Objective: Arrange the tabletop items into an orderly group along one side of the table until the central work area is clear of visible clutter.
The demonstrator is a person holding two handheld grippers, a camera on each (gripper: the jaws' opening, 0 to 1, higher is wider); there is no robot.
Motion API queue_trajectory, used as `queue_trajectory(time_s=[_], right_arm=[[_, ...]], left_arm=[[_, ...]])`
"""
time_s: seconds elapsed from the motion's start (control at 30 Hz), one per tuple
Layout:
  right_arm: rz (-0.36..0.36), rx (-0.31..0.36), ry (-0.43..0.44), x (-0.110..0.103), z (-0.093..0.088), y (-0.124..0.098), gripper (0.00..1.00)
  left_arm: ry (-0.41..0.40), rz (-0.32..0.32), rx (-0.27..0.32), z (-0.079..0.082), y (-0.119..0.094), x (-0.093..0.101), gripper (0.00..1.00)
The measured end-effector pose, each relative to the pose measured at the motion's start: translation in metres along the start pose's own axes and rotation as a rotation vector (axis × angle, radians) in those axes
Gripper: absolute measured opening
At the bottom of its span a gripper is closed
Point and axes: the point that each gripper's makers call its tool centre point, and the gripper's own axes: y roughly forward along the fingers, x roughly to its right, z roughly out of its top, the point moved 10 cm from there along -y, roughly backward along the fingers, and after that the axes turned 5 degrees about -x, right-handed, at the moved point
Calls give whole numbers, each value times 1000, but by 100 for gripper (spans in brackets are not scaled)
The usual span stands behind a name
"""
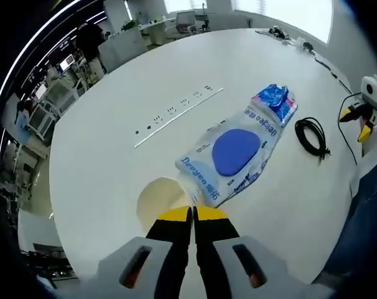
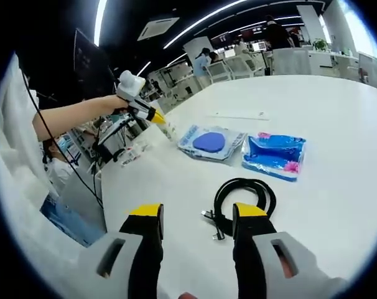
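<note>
A clear wet-wipe pack (image 1: 232,156) with a blue oval lid lies mid-table, also the wet-wipe pack (image 2: 210,142). My left gripper (image 1: 193,213) is shut, its yellow tips pinching the pack's near edge; from the right gripper view the left gripper (image 2: 158,117) reaches in from the left in a hand. A blue packet (image 1: 275,103) lies just beyond the pack, the same blue packet (image 2: 274,156) being to its right in the right gripper view. A coiled black cable (image 2: 244,198) lies ahead of my open right gripper (image 2: 198,215), nothing between its jaws. The cable (image 1: 311,136) is right of the pack.
A pale cream round thing (image 1: 160,196) sits on the white table (image 1: 114,162) beside my left jaws. A flush socket strip (image 1: 176,115) runs across the table's middle. The right gripper (image 1: 366,112) hovers at the right edge. A person's arm (image 2: 70,115) stretches in. Office desks stand behind.
</note>
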Motion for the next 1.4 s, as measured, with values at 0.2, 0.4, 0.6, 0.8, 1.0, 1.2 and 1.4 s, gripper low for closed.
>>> queue_trajectory(time_s=[0.2,0.4,0.6,0.8,1.0,1.2,1.4], right_arm=[[-4,1,8,2,1,2,42],[-2,-1,9,3,1,2,43],[-3,0,15,5,1,2,43],[-3,5,24,5,1,2,43],[-6,6,31,5,-1,2,43],[-9,13,38,5,-1,1,43],[-15,18,36,6,1,0,43]], left_arm=[[-7,-11,-3,2,4,-1,0],[-3,-8,-13,2,7,-1,0],[-3,-7,-18,3,9,0,0],[-11,-12,-19,3,12,0,0],[-25,-5,-13,3,13,-1,0],[-20,-1,-17,3,14,-1,0],[-23,3,-15,3,14,1,0]])
